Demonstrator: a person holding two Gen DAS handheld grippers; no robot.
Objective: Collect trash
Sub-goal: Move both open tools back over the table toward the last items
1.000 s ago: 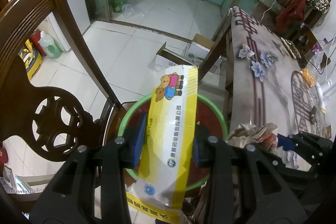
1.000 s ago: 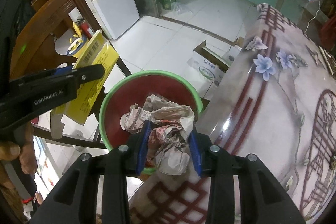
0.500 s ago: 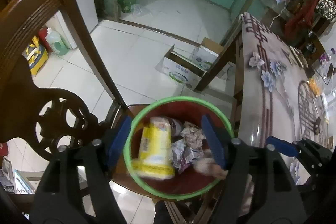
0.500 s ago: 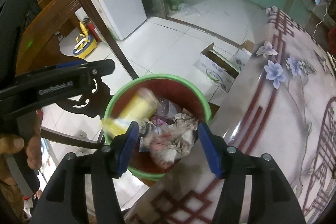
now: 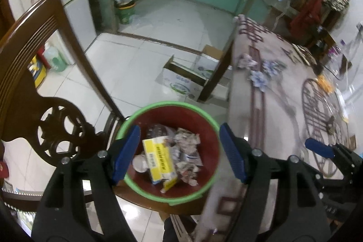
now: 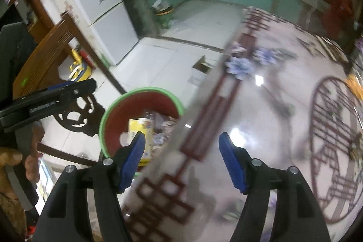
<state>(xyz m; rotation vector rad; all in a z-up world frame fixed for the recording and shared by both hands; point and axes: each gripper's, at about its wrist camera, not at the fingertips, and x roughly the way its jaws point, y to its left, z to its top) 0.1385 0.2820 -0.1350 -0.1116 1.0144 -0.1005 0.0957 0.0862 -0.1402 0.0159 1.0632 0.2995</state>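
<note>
Trash bin (image 5: 205, 193) | left view: whole; right view: table-cut | both jaws apart, empty, right's just opening

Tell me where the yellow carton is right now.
In the left wrist view the yellow carton lies inside the green-rimmed bin on the chair, left of the crumpled paper.

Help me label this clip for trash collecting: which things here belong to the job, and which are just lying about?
Job: red bin, yellow carton, crumpled paper, left gripper, right gripper.
Lying about: wooden chair, cardboard boxes, table.
</note>
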